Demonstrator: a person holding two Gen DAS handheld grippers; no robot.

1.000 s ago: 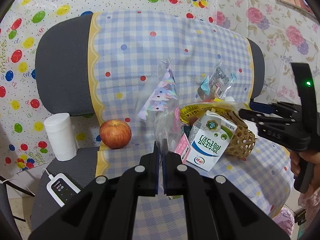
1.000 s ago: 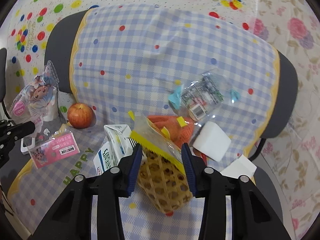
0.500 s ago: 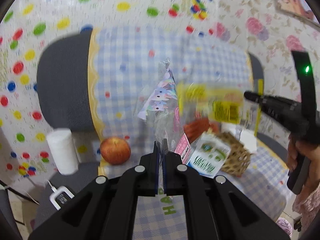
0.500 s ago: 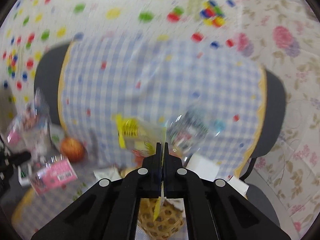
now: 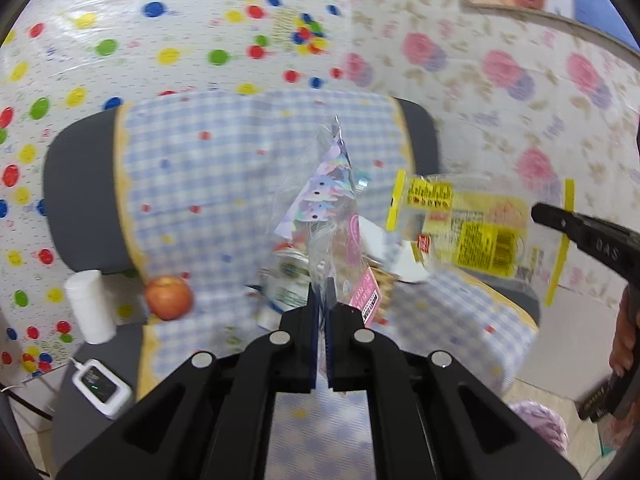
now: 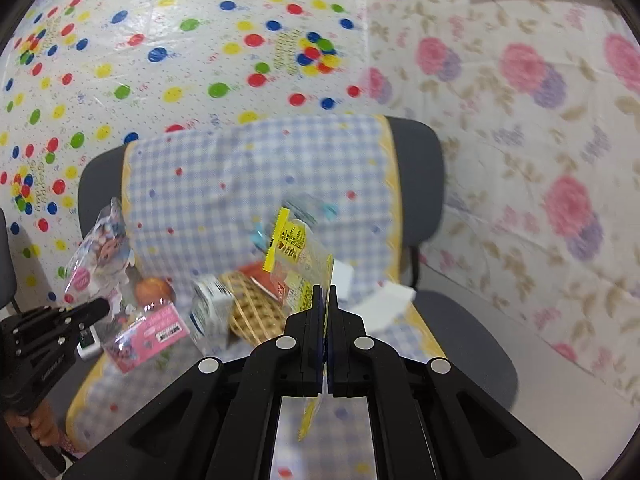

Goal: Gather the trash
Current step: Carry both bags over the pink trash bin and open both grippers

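My left gripper [image 5: 319, 292] is shut on a clear plastic wrapper with a pink label [image 5: 328, 216], held up over the chair seat. The same wrapper [image 6: 104, 240] and the left gripper [image 6: 102, 307] show at the left of the right wrist view. My right gripper [image 6: 325, 294] is shut on a clear bag with yellow print [image 6: 296, 256], lifted above the woven basket [image 6: 256, 316]. In the left wrist view that yellow bag [image 5: 472, 228] hangs from the right gripper [image 5: 538, 212] at the right. A milk carton [image 6: 212, 312] lies beside the basket on the chair.
The grey chair [image 5: 80, 184] is draped with a blue checked cloth [image 5: 224, 168]. On it lie an apple [image 5: 169, 298], white foam blocks [image 6: 392, 304] and another clear wrapper [image 6: 304, 208]. A white roll [image 5: 89, 308] and a small white device [image 5: 101, 387] sit at the left. A pink bag [image 5: 540, 424] is on the floor.
The right gripper shut on the yellow-printed bag and lifted it off the basket. Both grippers drew back and up from the chair; the left still holds its wrapper.
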